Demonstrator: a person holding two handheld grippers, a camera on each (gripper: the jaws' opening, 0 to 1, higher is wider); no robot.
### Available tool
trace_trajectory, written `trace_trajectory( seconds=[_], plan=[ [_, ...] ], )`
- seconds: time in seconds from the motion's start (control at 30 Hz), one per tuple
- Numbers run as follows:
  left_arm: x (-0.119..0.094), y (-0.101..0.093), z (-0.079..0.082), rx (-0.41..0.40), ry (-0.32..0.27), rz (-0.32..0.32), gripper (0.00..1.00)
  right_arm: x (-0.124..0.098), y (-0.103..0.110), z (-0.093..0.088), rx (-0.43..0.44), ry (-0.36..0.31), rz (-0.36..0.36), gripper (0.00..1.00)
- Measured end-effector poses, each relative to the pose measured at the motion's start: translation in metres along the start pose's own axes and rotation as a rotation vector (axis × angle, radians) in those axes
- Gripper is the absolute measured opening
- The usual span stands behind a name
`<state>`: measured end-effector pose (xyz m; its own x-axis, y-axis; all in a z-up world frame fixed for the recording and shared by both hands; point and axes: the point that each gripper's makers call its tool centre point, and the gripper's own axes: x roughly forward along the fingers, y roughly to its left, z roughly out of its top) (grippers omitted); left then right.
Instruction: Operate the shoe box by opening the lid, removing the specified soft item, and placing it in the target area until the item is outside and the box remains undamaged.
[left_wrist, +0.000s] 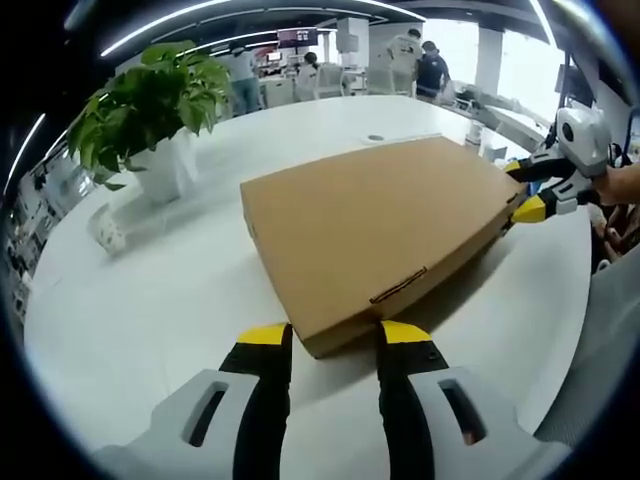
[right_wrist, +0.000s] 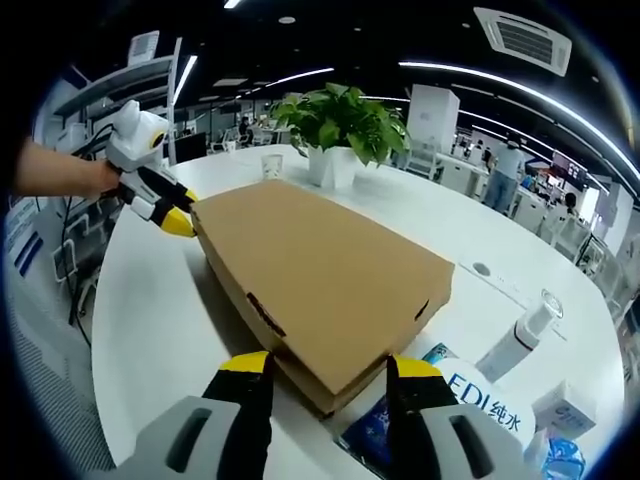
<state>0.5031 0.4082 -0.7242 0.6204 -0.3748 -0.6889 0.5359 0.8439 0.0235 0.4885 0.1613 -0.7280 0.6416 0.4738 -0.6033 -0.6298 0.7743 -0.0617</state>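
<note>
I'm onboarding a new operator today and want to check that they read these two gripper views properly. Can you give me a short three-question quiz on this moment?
1. True or false: the lid of the shoe box is already lifted.
2. Multiple choice: what stands on the white table beyond the box in the left gripper view? A) a potted plant B) a laptop C) a stack of books
3. Fill in: the left gripper and the right gripper sit at opposite ____ of the box, fingers open.

Key: 1 false, the lid lies flat and closed; 2 A; 3 corners.
</note>
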Motion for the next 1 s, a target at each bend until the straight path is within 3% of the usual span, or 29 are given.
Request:
trace_trajectory(
  seconds=[0.5, 0.77, 1.0],
  plan=[
    [-0.013, 0.004, -0.003, -0.010, -0.003, 0.025, 0.41, -0.016, 0.002, 0.009, 0.016, -0.028, 0.006, 0.48],
    [-0.031, -0.003, -0.002, -0.055, -0.048, 0.038, 0.44, -0.037, 0.004, 0.014, 0.000, -0.063, 0.001, 0.56],
    [-0.050, -0.020, 0.010, -0.072, -0.119, 0.027, 0.50, -0.057, 0.002, 0.013, 0.006, -0.081, -0.014, 0.64]
  ],
)
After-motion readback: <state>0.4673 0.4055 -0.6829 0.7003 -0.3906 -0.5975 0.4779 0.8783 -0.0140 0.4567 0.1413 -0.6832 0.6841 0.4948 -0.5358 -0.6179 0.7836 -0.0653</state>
